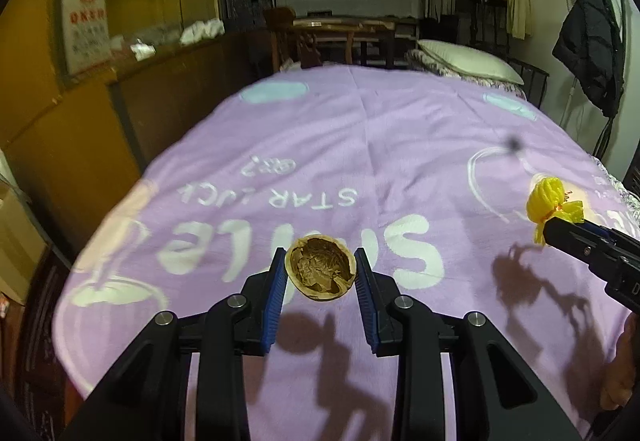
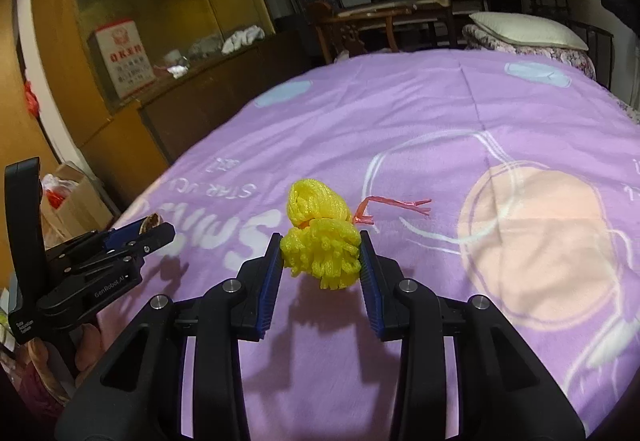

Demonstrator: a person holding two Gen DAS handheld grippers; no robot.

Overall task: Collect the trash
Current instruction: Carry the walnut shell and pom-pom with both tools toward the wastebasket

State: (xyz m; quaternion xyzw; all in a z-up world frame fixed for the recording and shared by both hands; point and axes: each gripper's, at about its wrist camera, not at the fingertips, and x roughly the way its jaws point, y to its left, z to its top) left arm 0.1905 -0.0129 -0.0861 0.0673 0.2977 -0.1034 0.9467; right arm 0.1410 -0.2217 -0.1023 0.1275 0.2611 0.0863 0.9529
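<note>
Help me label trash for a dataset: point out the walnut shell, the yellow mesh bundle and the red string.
walnut shell (image 1: 320,267), left wrist view, hollow inside.
yellow mesh bundle (image 2: 320,237), right wrist view, its middle.
red string (image 2: 396,202), right wrist view, mid-strand.

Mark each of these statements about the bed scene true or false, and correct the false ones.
1. The left gripper holds a walnut shell half. True.
2. The right gripper has nothing between its jaws. False: they are shut on a yellow mesh bundle.
3. The blanket on the bed is green. False: it is purple with white lettering.
4. A pillow lies at the far end of the bed. True.
5. A pink string trails from the yellow mesh bundle. True.
6. The walnut shell half lies flat on the blanket. False: it is held clear of it, its shadow below.
</note>
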